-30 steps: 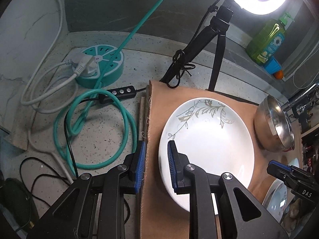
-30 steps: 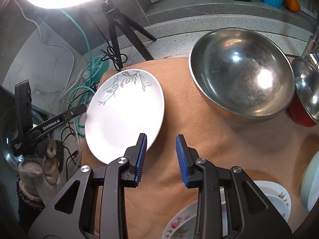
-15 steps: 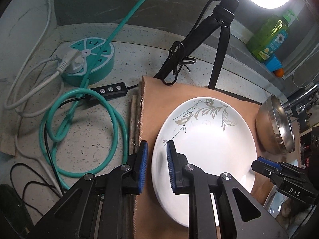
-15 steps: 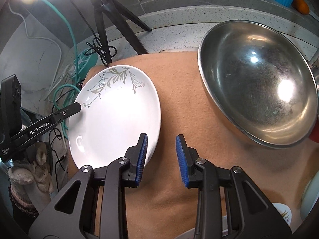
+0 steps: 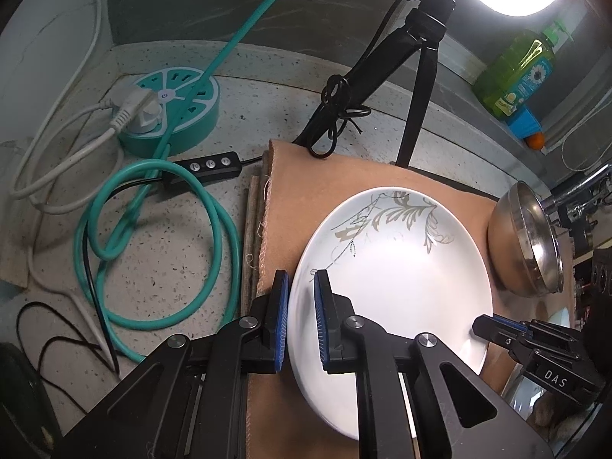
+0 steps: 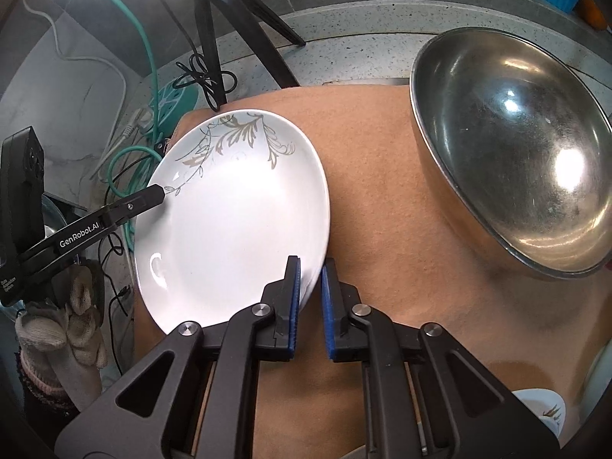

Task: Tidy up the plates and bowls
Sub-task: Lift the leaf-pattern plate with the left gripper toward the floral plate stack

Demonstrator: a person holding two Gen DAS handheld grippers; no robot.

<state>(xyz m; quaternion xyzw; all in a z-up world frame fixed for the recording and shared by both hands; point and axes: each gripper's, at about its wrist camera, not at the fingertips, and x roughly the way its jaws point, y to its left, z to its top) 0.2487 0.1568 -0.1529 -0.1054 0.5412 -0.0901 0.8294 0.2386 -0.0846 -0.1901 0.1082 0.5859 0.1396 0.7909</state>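
A white plate with a grey leaf pattern (image 5: 397, 267) lies on the brown mat (image 5: 325, 191); it also shows in the right wrist view (image 6: 237, 222). My left gripper (image 5: 300, 290) is shut on the plate's left rim. My right gripper (image 6: 310, 279) is shut on the plate's right rim, and its fingers show at the plate's far side in the left wrist view (image 5: 497, 329). A large steel bowl (image 6: 516, 153) stands on the mat to the right of the plate.
A teal hose (image 5: 153, 244), a round teal power strip (image 5: 172, 114) and cables lie on the counter to the left. A black tripod (image 5: 401, 57) stands behind the mat. A green soap bottle (image 5: 516, 72) is on the back ledge. Another patterned dish (image 6: 547, 409) lies at lower right.
Both grippers have moved in on the plate and closed on its opposite rims, left on the left rim, right on the right rim.
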